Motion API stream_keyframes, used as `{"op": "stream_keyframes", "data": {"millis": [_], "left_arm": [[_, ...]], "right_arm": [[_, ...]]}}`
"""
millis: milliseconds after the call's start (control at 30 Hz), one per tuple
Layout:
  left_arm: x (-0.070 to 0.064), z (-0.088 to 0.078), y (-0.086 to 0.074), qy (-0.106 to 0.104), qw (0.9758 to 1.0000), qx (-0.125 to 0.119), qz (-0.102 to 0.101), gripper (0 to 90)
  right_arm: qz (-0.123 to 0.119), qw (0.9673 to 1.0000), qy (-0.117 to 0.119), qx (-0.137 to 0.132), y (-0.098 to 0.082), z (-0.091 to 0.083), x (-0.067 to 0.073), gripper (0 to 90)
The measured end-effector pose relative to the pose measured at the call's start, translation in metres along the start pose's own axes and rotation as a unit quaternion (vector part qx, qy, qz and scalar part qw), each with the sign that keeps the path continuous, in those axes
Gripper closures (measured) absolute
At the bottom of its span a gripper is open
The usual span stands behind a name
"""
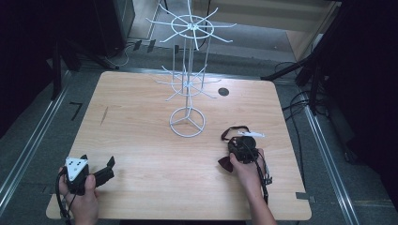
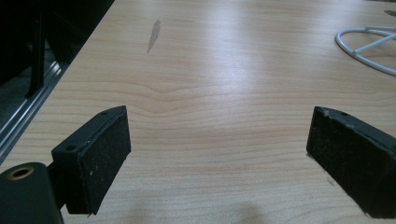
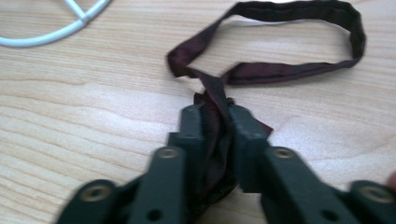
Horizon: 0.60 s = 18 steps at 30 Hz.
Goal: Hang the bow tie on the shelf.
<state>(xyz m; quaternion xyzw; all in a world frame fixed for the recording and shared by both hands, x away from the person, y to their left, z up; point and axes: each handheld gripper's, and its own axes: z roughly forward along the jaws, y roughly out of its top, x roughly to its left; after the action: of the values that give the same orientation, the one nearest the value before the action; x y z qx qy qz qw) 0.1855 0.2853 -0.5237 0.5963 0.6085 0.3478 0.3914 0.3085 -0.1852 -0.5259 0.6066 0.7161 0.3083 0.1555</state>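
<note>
The dark red ribbon (image 3: 285,70) lies on the table (image 1: 155,154) at the lower right of the high view, its loop beyond the right gripper (image 3: 215,121), whose fingers are clenched on its bunched end. At lower left, the left gripper (image 2: 219,154) rests with fingers spread wide over bare wood.

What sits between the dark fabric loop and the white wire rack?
Nothing visible. The right gripper is shut on the dark fabric loop; bare table lies between it and the white wire rack.

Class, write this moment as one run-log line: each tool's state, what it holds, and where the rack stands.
right tool: shut on dark red strap | left tool: open, nothing between its jaws | white wire rack: upright mid-table, untouched | table: wooden
</note>
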Motion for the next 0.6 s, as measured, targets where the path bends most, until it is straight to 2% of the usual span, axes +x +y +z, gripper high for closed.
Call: {"op": "stream_keyframes", "data": {"millis": [67, 200, 233, 267, 333, 367, 400, 467, 533, 600], "left_arm": [[0.000, 0.000, 0.000, -0.001, 1.0000, -0.001, 0.000, 6.9], [0.000, 0.000, 0.000, 0.000, 1.0000, 0.001, 0.000, 7.0], [0.000, 0.000, 0.000, -0.001, 1.0000, 0.002, 0.001, 7.0], [0.000, 0.000, 0.000, -0.001, 1.0000, 0.002, 0.001, 7.0], [0.000, 0.000, 0.000, -0.001, 1.0000, 0.000, 0.002, 7.0], [0.000, -0.001, 0.000, -0.002, 1.0000, -0.002, 0.004, 7.1], [0.000, -0.001, 0.000, -0.002, 1.0000, -0.002, 0.004, 7.0], [0.000, -0.001, 0.000, -0.002, 1.0000, -0.005, 0.003, 7.0], [0.000, -0.001, -0.001, -0.001, 1.0000, -0.006, 0.002, 7.1], [0.000, -0.001, -0.001, -0.002, 1.0000, -0.006, 0.001, 7.1]], "right_arm": [[-0.010, 0.9999, -0.003, -0.009, -0.002, -0.002, 0.001, 83.8], [-0.020, 0.9995, -0.008, -0.023, -0.005, -0.004, 0.002, 85.0], [-0.026, 0.9988, -0.008, -0.042, -0.007, -0.008, 0.002, 85.0], [-0.026, 0.9988, -0.008, -0.042, -0.007, -0.008, 0.002, 85.0], [-0.032, 0.9971, -0.006, -0.069, -0.008, -0.015, 0.002, 85.0], [-0.036, 0.9949, -0.007, -0.094, -0.008, -0.024, 0.002, 85.0], [-0.037, 0.9936, -0.008, -0.106, -0.008, -0.028, 0.002, 85.0], [-0.038, 0.9913, -0.001, -0.126, -0.006, -0.035, 0.001, 84.9], [-0.037, 0.9904, -0.001, -0.133, -0.004, -0.039, 0.002, 84.9], [-0.040, 0.9878, 0.009, -0.150, -0.001, -0.047, 0.003, 84.7]]}}
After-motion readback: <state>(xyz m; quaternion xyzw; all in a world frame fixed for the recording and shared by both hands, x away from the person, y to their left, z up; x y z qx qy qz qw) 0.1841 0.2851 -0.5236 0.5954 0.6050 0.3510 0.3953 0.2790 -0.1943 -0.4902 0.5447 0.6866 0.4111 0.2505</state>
